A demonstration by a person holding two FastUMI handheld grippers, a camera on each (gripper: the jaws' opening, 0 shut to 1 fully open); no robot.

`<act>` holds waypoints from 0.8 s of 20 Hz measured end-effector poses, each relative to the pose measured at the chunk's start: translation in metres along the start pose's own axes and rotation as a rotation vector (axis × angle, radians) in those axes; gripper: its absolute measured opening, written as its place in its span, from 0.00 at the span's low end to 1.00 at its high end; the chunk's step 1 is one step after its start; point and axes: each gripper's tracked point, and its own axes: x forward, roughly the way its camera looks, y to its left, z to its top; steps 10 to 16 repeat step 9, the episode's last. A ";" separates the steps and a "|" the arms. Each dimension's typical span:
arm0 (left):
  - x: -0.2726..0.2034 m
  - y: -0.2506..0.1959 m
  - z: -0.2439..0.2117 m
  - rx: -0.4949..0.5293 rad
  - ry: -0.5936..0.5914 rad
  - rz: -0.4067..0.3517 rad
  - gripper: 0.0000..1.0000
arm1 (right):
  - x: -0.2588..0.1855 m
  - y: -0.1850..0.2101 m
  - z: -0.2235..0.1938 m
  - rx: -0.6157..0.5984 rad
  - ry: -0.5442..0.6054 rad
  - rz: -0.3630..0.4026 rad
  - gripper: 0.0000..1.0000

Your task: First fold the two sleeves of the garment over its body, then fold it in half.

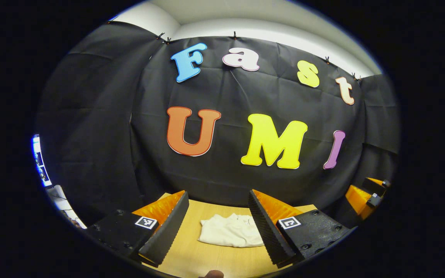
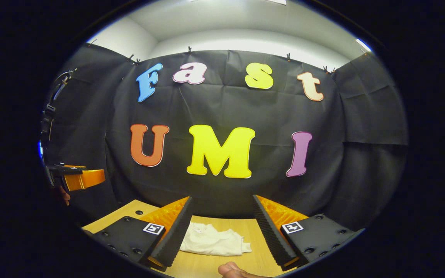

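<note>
I hold my left gripper (image 1: 216, 227) above the tabletop (image 1: 191, 262), fingers spread wide, gripping nothing. Between them lies the garment (image 1: 230, 231), a cream bundle folded compact, long axis running left to right; no legible writing on it. My right gripper (image 2: 218, 231) hangs likewise wide open and empty above the garment (image 2: 213, 241).
</note>
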 end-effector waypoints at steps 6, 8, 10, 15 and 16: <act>-0.008 0.005 -0.002 0.040 -0.028 -0.014 0.98 | -0.007 0.024 -0.004 -0.008 -0.004 0.031 0.94; -0.009 0.003 -0.005 0.042 -0.029 -0.018 0.98 | -0.006 0.031 -0.002 -0.017 -0.013 0.043 0.94; -0.009 0.003 -0.005 0.041 -0.031 -0.021 1.00 | -0.005 0.034 0.000 -0.025 -0.018 0.043 0.94; -0.009 0.003 -0.005 0.041 -0.031 -0.021 1.00 | -0.005 0.034 0.000 -0.025 -0.018 0.043 0.94; -0.009 0.003 -0.005 0.041 -0.031 -0.021 1.00 | -0.005 0.034 0.000 -0.025 -0.018 0.043 0.94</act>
